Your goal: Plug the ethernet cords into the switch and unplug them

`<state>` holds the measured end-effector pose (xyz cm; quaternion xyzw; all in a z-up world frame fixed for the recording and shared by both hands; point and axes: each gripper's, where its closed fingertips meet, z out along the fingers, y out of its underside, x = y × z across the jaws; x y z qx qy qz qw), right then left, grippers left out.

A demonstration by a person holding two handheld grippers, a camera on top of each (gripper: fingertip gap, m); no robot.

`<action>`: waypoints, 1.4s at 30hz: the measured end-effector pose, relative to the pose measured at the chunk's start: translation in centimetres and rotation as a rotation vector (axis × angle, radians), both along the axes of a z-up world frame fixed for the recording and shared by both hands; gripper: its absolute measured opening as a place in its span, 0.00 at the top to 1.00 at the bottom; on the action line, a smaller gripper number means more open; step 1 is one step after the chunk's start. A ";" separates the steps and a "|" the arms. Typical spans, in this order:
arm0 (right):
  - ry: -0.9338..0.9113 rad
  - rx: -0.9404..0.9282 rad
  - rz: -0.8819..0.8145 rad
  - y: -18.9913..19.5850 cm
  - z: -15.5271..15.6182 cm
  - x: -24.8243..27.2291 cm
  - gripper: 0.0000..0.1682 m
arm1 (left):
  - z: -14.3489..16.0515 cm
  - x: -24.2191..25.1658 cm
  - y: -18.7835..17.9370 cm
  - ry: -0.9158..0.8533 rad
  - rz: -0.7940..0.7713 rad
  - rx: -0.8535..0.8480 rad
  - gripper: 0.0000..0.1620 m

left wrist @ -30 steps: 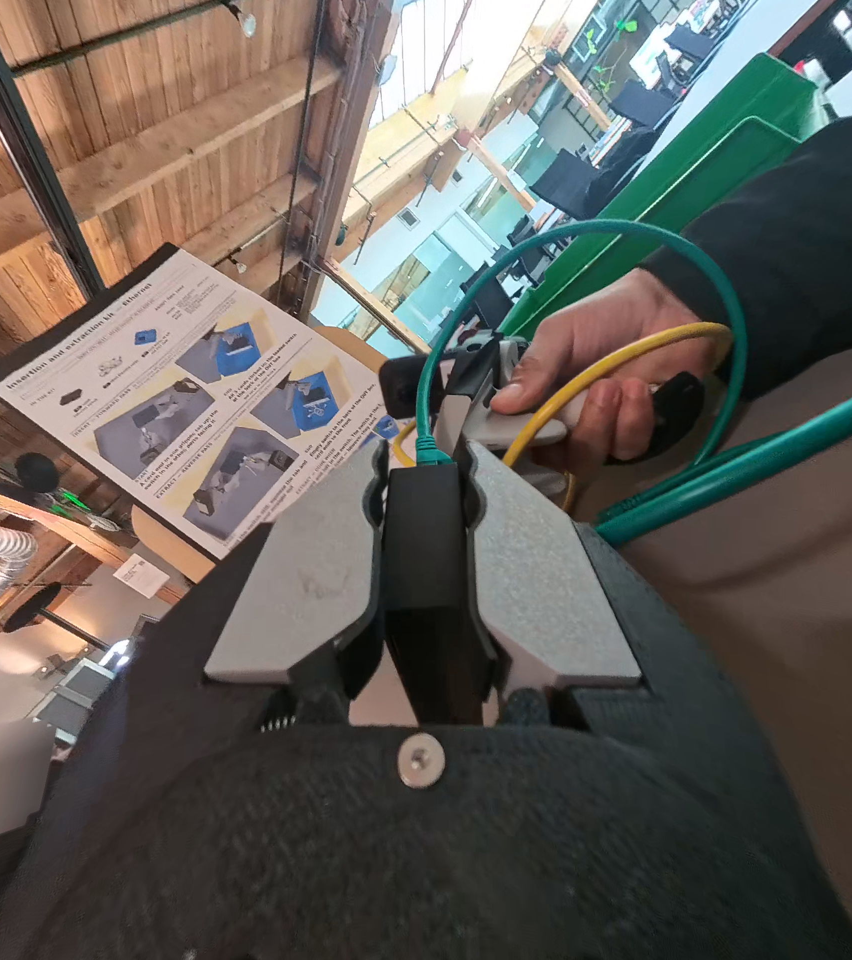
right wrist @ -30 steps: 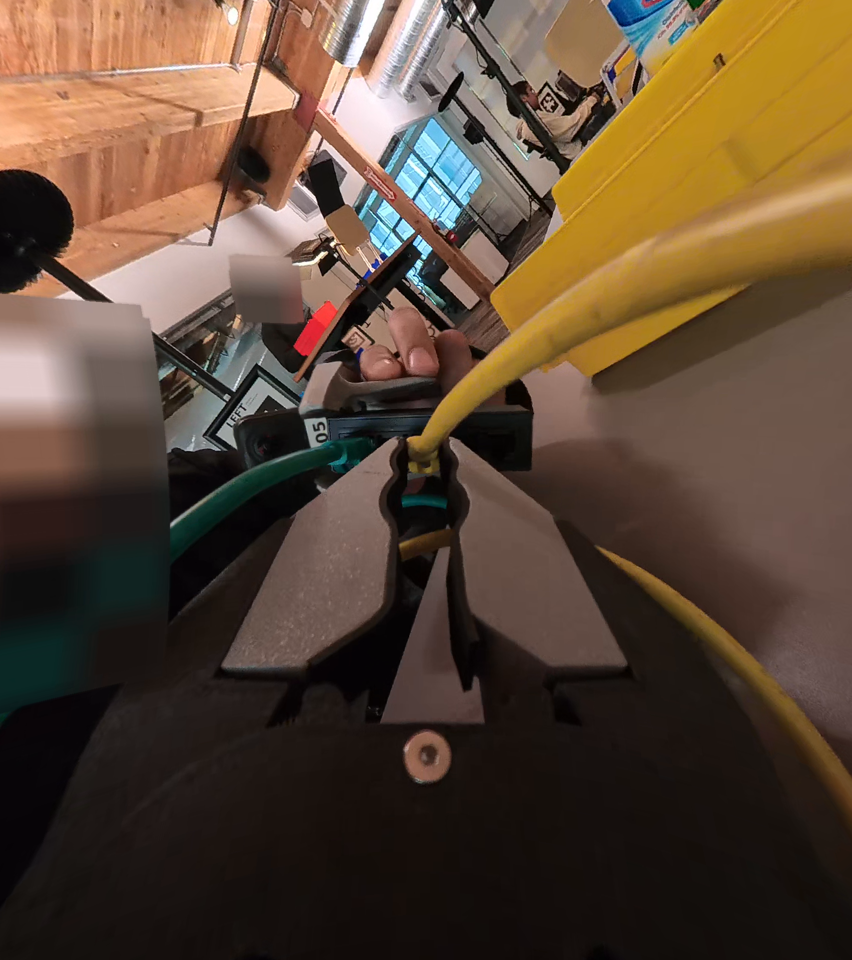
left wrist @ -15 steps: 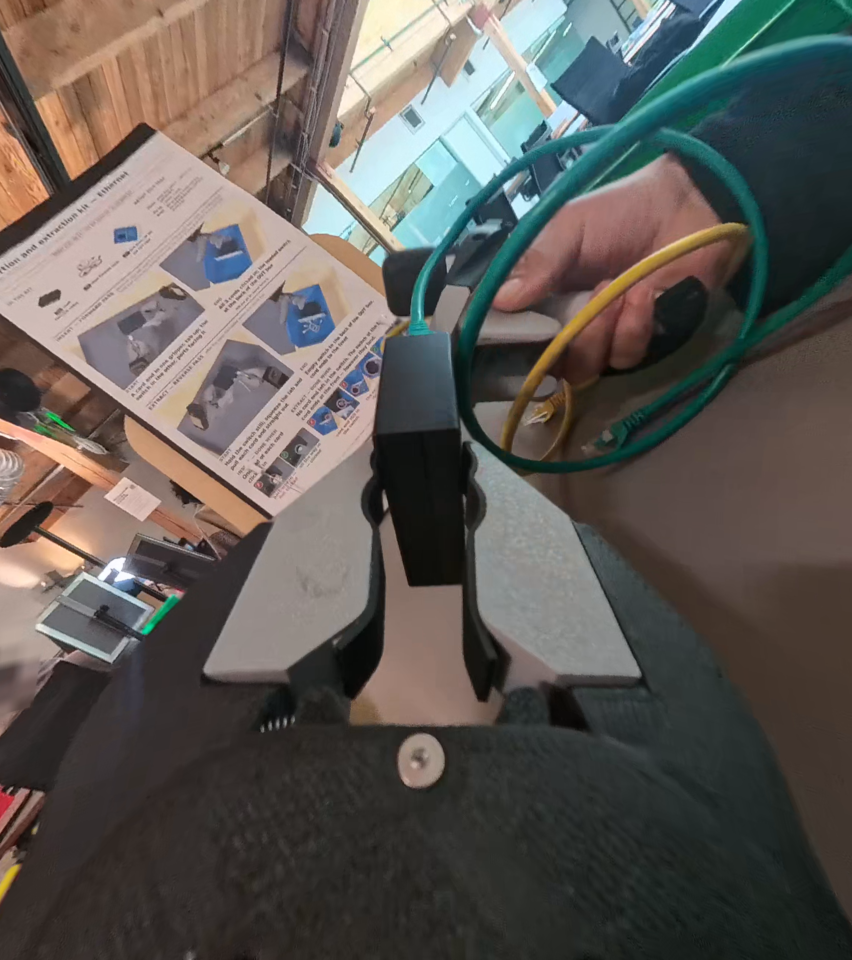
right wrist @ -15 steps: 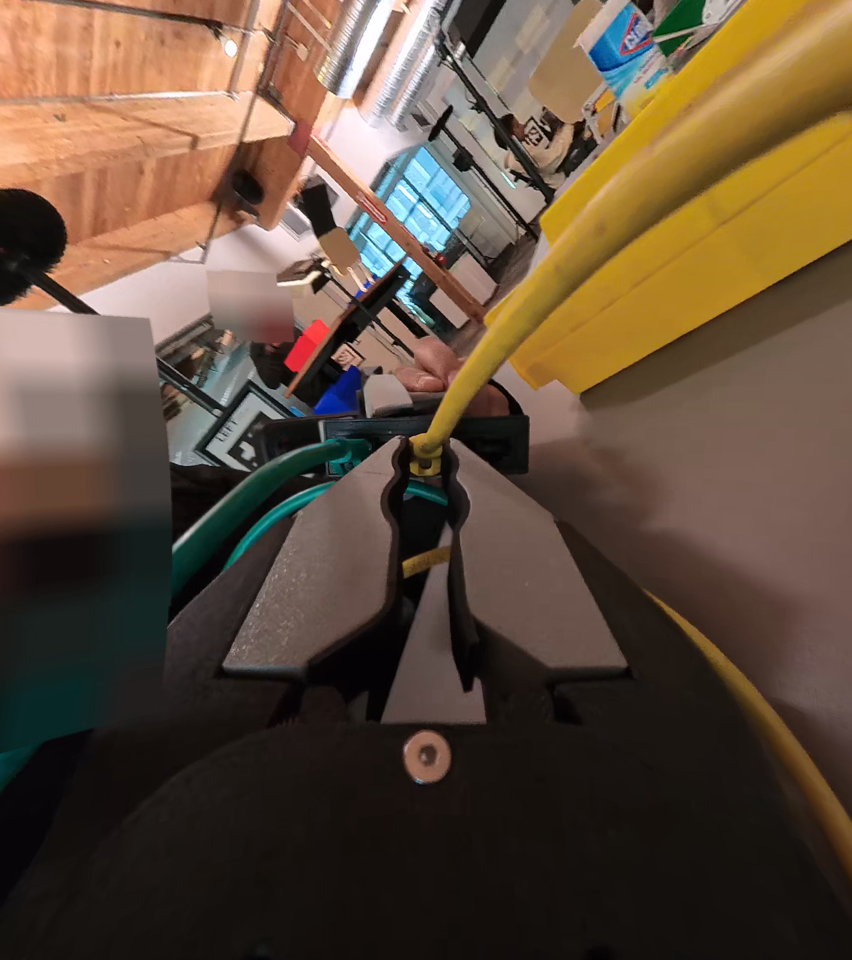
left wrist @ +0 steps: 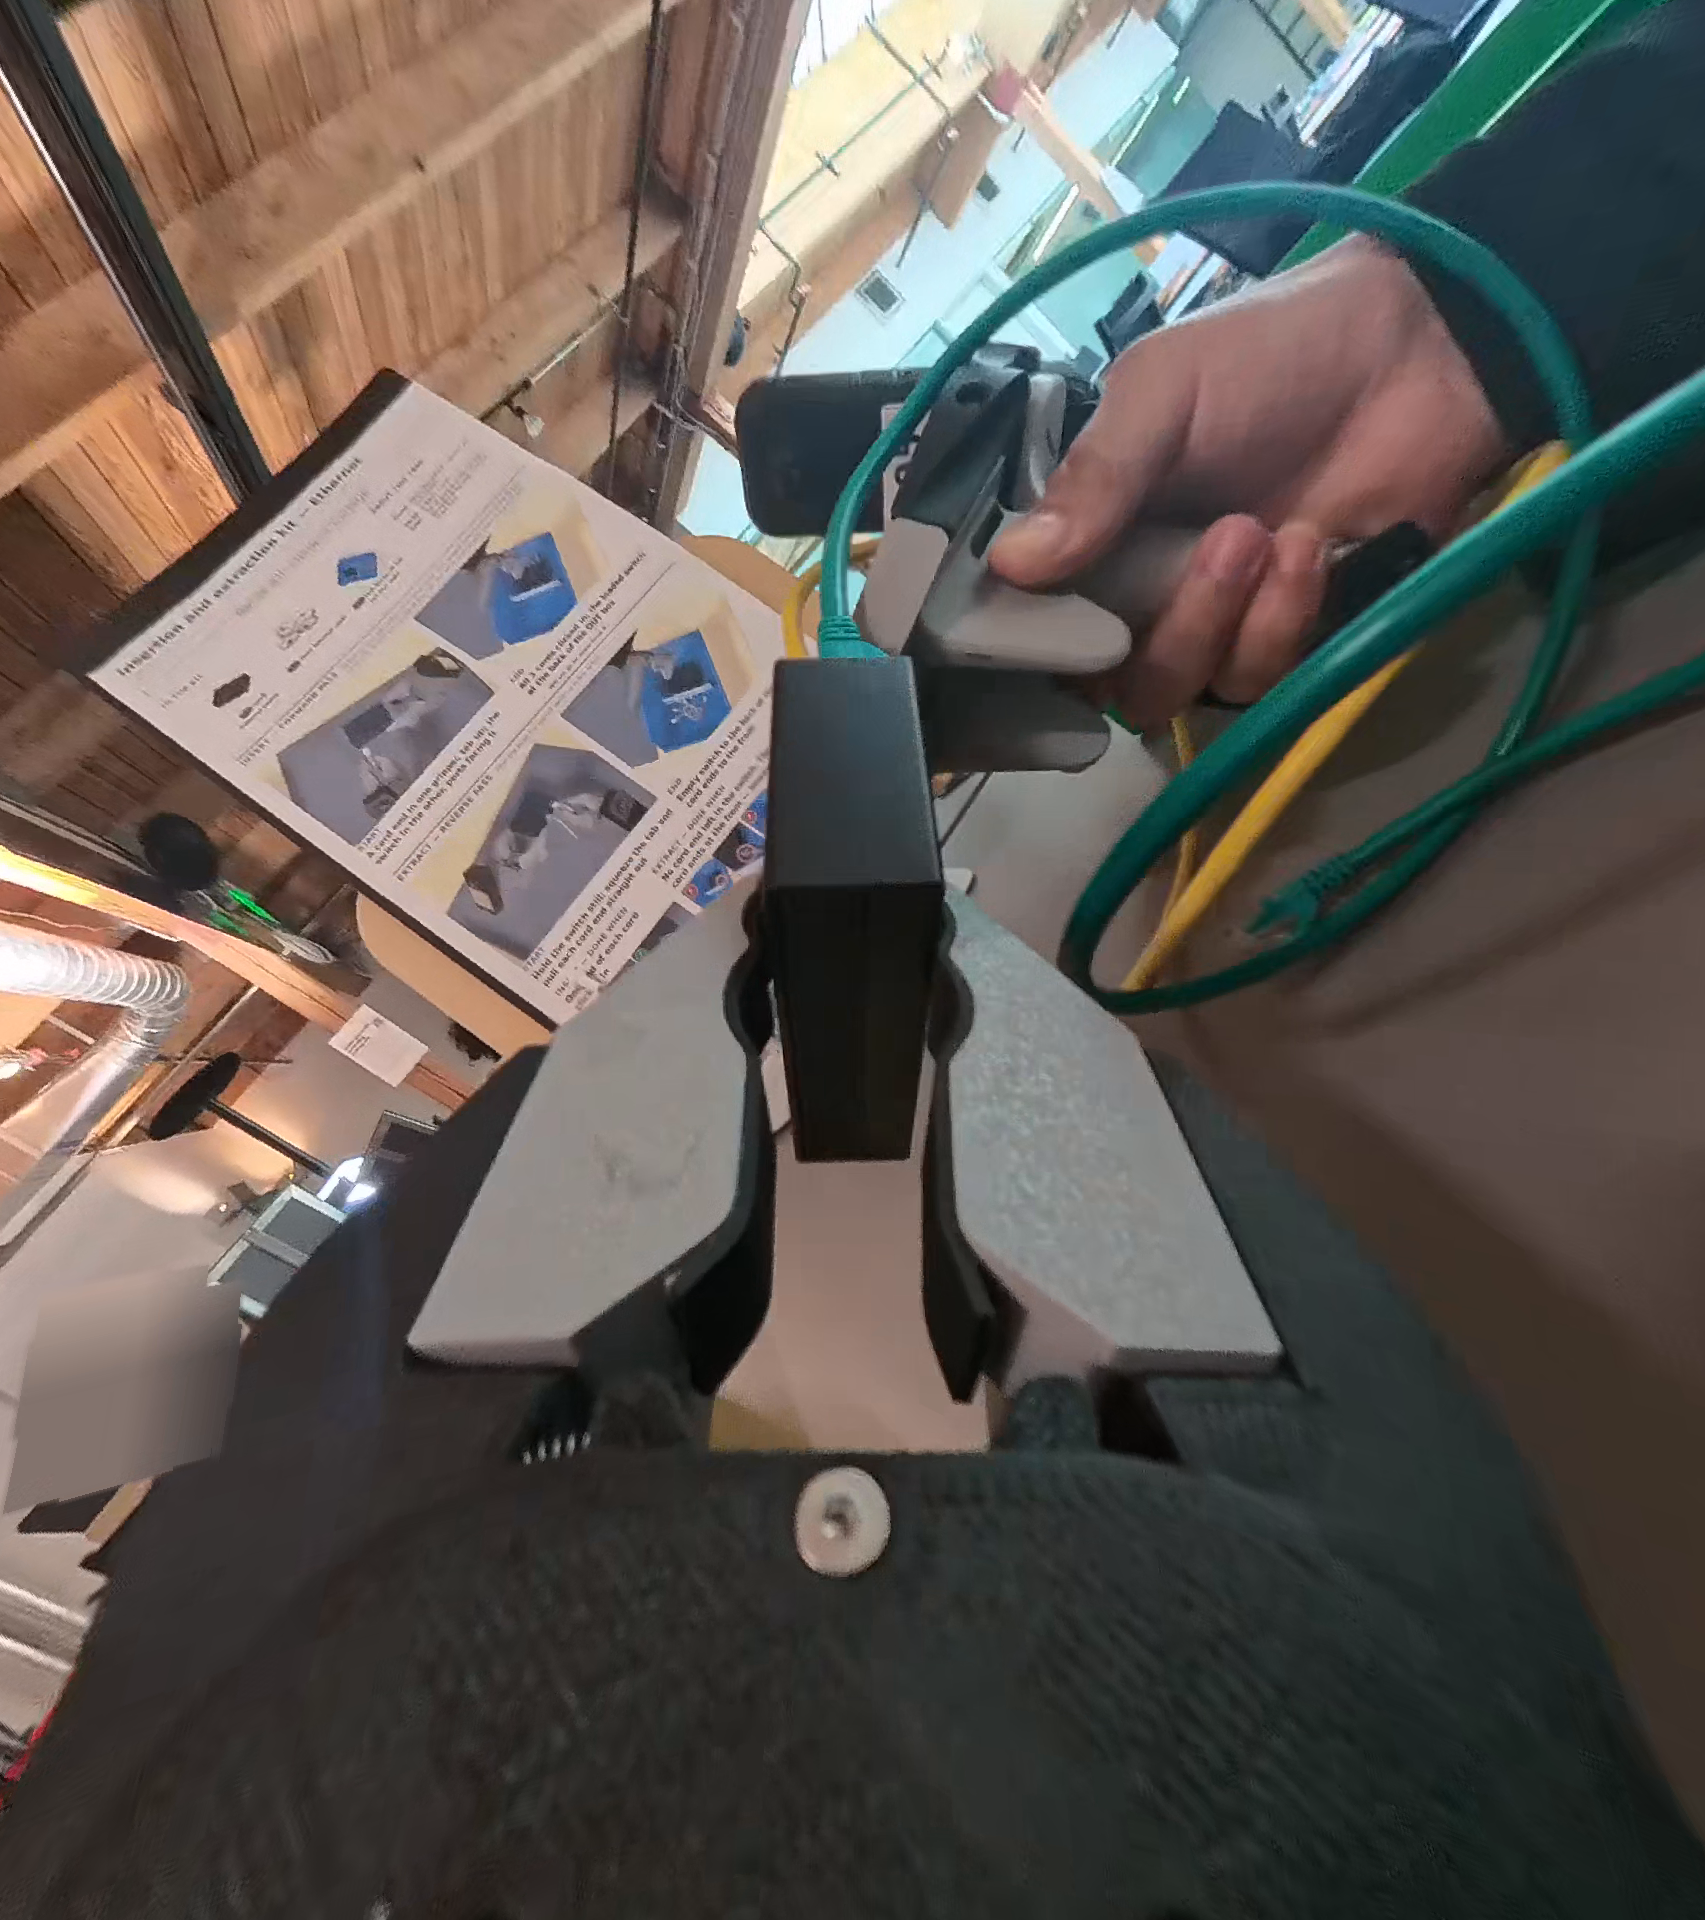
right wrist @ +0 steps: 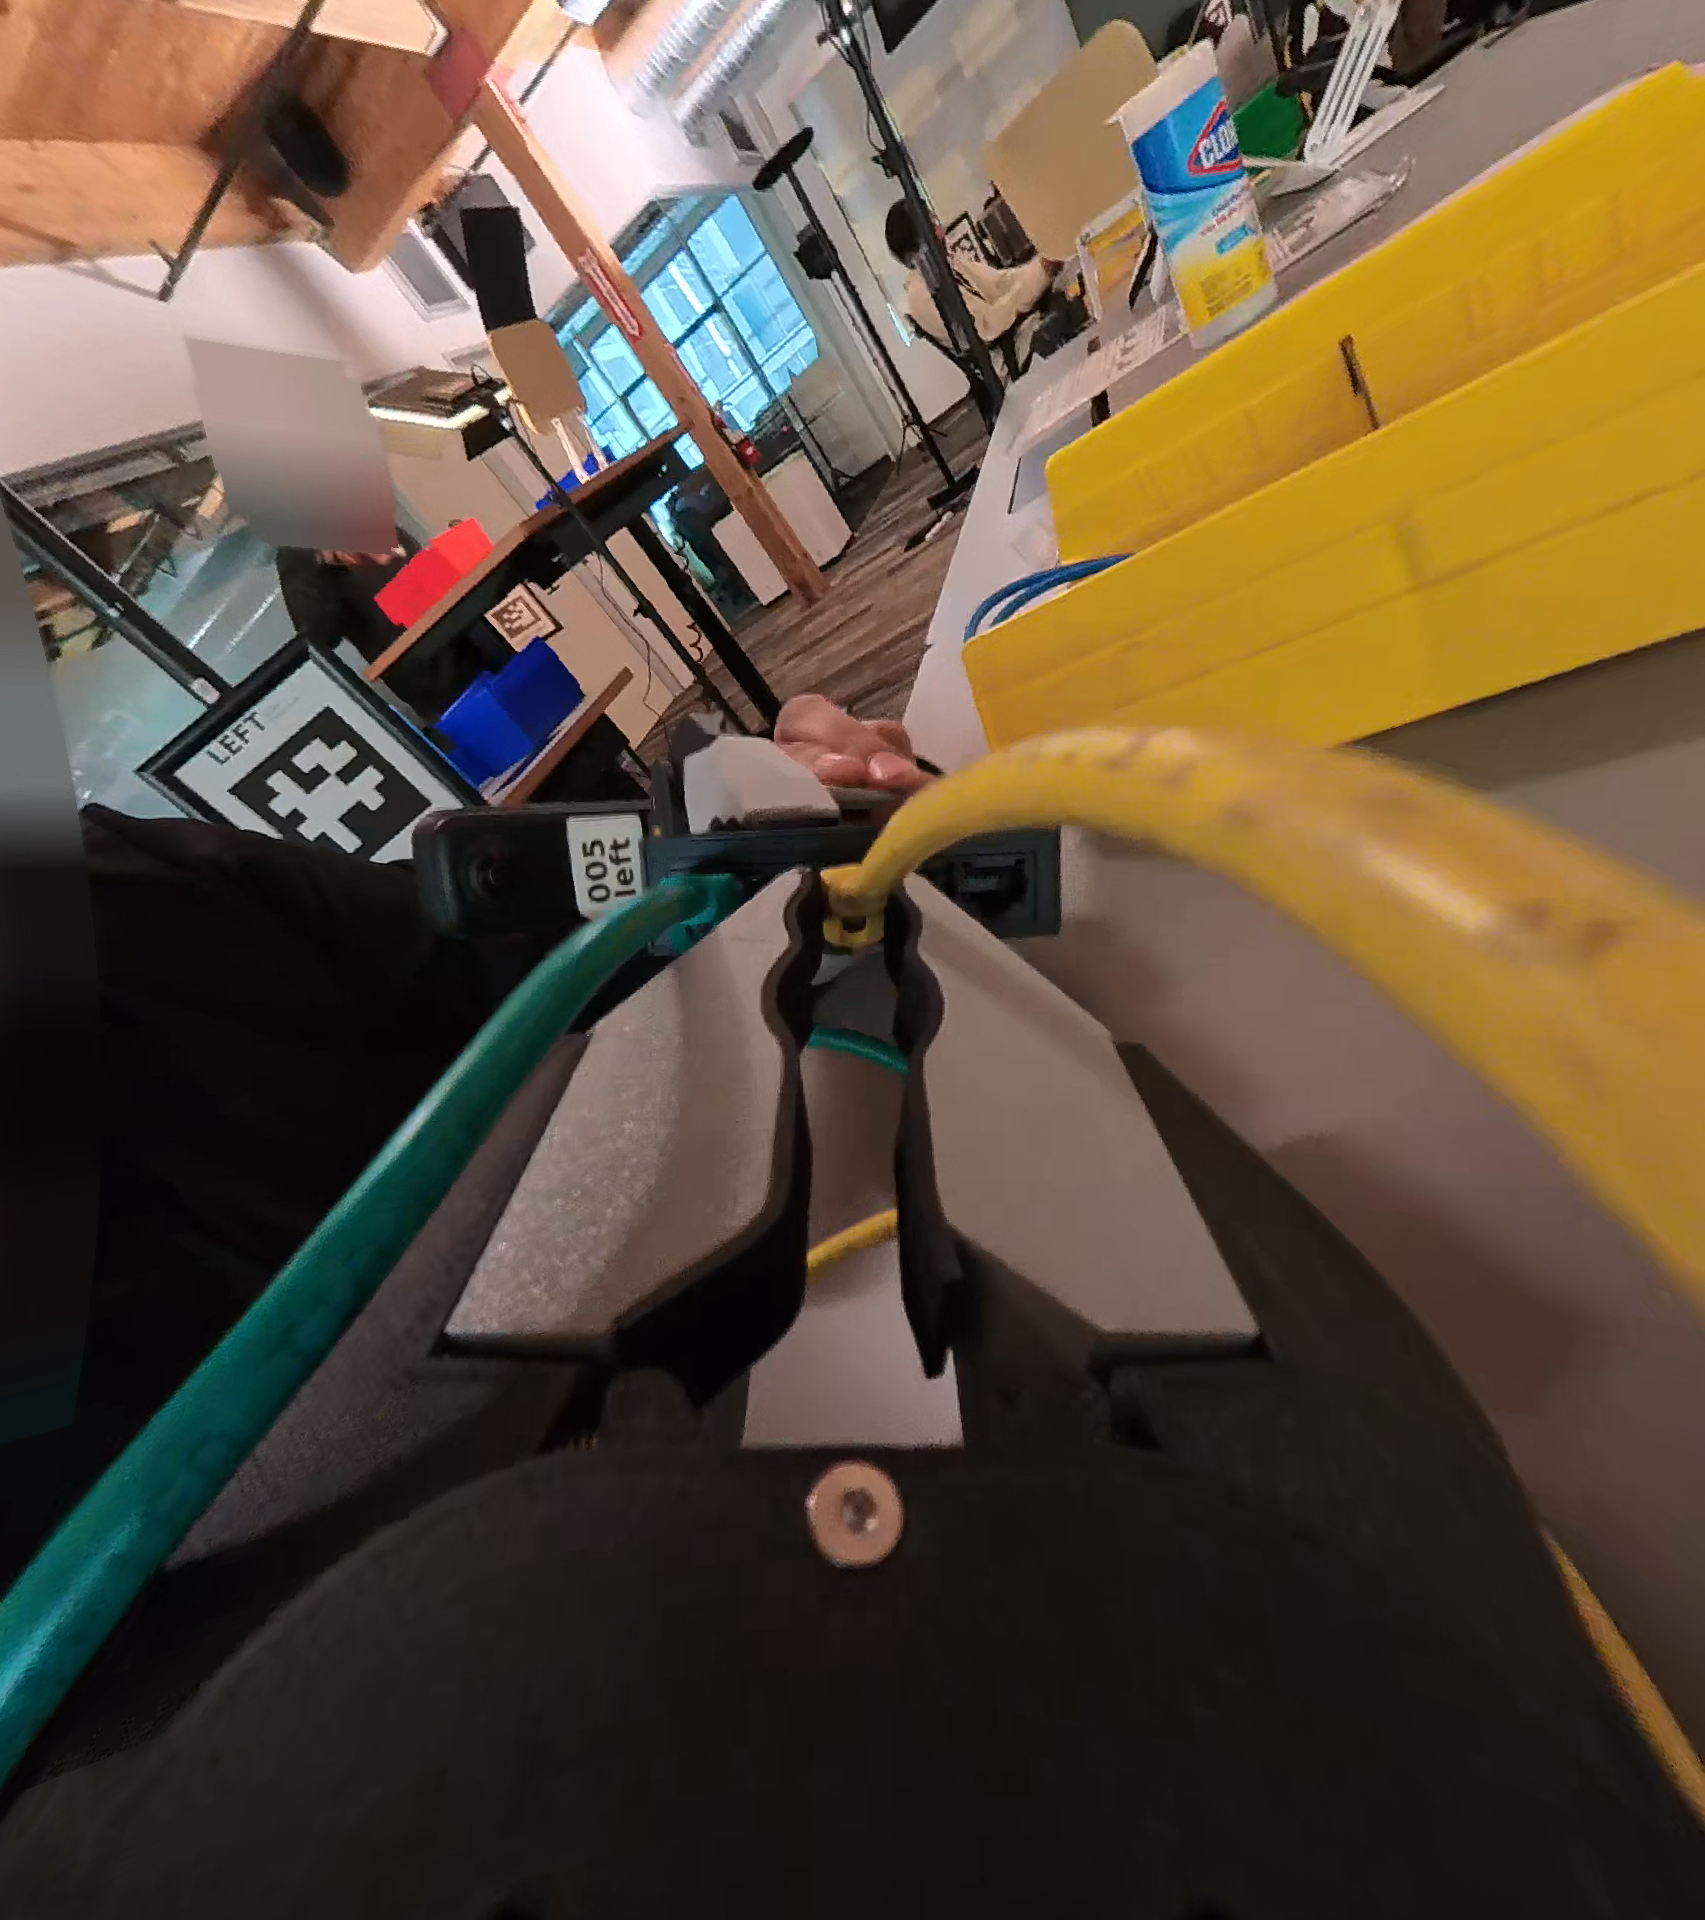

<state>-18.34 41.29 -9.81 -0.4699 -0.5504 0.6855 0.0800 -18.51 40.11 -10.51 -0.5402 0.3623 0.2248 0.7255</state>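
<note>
Tongs on the left, meaning the left gripper (left wrist: 848, 997), are clamping the black switch (left wrist: 850, 821) across its narrow sides, so that the box is standing out forward from between the two grey fingers (left wrist: 619, 1174); it is looking like a small rigid case, probably light, with smooth faces that could slide in a pinch, so the hold across the flat sides near one end seems a sensible one, though a push on the far end may lever it. At that far end the green cord (left wrist: 941, 436) is sitting with its plug in the switch, its loop arching up and over a hand (left wrist: 1274, 468) that is working the other tool, and its free end is lying on the brown table (left wrist: 1554, 1143) beside a loose length of yellow.

Further right, the right gripper (right wrist: 853, 940) is pinching the yellow cord (right wrist: 1347, 904) just behind its plug, jaws nearly together on it, tips close to the port face of the switch (right wrist: 993, 883); whether the plug is seated or only at the opening is not clear. The cord is looking springy and stiffish, curving back on itself; the plug's latch is likely the fragile part, so gripping the plug body or boot, not the cable, seems best. A yellow bin (right wrist: 1450, 499) is standing well behind.
</note>
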 end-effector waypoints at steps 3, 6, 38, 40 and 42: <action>0.038 -0.024 -0.008 -0.4 0.8 -0.2 0.95 | 0.8 -0.1 -0.4 -0.028 -0.014 0.042 0.84; 0.101 -0.085 -0.054 0.0 1.7 -1.2 0.95 | 1.4 -0.9 -0.1 -0.049 0.029 0.069 0.84; -0.226 0.829 -0.384 7.4 -7.2 -0.8 0.95 | -2.7 -4.5 3.6 -0.220 0.165 -0.169 0.96; -0.219 0.805 -0.401 7.2 -7.2 -1.4 0.94 | -3.0 -4.2 3.7 -0.195 0.162 -0.178 0.96; -0.211 0.792 -0.416 7.0 -7.2 -2.1 0.92 | -3.2 -3.8 3.8 -0.180 0.151 -0.183 0.99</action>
